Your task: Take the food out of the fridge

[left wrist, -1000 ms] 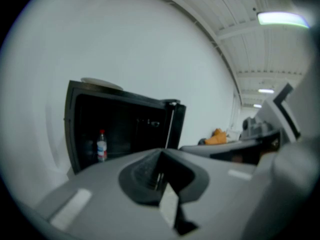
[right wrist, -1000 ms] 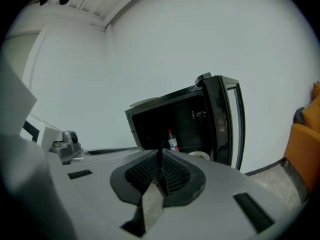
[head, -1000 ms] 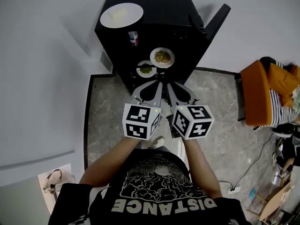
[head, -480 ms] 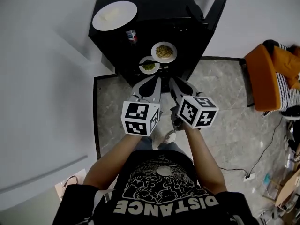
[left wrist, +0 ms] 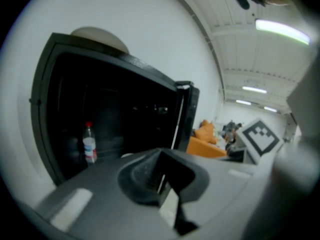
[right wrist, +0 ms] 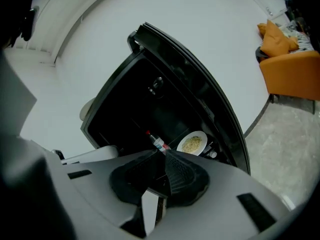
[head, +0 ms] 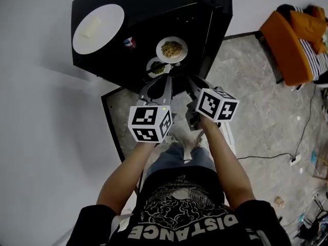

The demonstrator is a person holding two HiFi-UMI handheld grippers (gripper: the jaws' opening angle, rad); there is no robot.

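Left hand-held gripper and right hand-held gripper, both closed empty, hover near fridge's greens plate.

**White-walled room with stone floor and an orange seat**

Plain white wall along the left, bare and evenly lit. Below it, grey marbled stone floor, edged by a dark border strip. At far right, an orange upholstered armchair with a striped cloth on it. Thin black cable across the floor to a small white plug. Overhead, a white panelled ceiling with long strip lights, switched on.
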